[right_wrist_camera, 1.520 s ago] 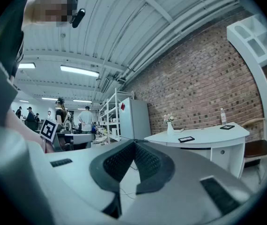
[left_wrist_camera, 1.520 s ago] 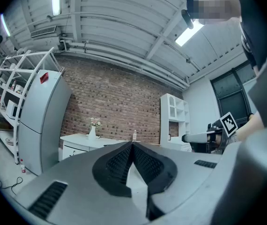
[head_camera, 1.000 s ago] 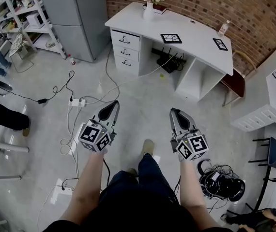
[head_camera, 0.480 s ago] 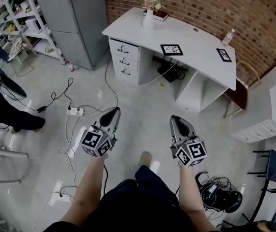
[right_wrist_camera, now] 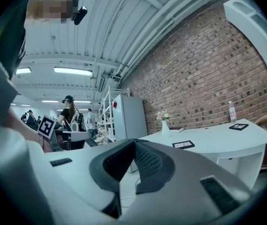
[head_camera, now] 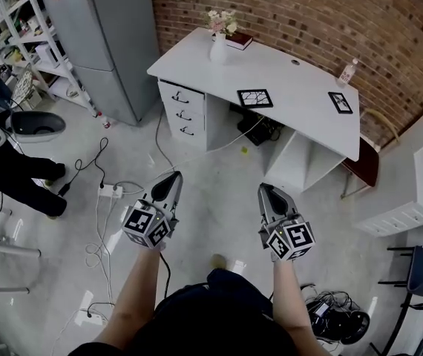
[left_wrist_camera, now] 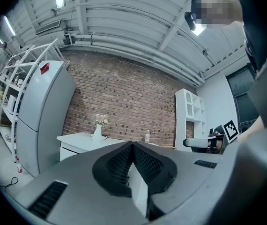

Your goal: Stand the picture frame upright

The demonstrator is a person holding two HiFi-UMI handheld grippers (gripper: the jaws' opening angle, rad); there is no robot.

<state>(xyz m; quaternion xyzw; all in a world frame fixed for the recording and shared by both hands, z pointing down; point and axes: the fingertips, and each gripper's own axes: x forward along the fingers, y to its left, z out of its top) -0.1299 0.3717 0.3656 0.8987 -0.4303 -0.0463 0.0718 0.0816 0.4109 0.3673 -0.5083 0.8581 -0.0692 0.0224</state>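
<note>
Two black picture frames lie flat on the white desk (head_camera: 286, 76): one near the middle (head_camera: 255, 98), a smaller one toward the right end (head_camera: 339, 102). The right gripper view shows the middle frame (right_wrist_camera: 183, 145) and the smaller frame (right_wrist_camera: 239, 126) on the desktop. My left gripper (head_camera: 174, 178) and right gripper (head_camera: 265, 190) are held level over the floor, well short of the desk. Both point toward it. The left gripper (left_wrist_camera: 132, 144) and right gripper (right_wrist_camera: 134, 140) have their jaws shut with nothing between them.
A vase of flowers (head_camera: 218, 39), a book (head_camera: 239, 41) and a bottle (head_camera: 347, 71) stand on the desk. Cables and a power strip (head_camera: 107, 191) lie on the floor at left. A grey cabinet (head_camera: 107, 35), shelving (head_camera: 18, 35) and a person (head_camera: 4, 169) are at left.
The person has walked toward the desk, carrying both grippers forward. The desk and its frames now sit lower and nearer in the head view. Both jaws stay shut.
</note>
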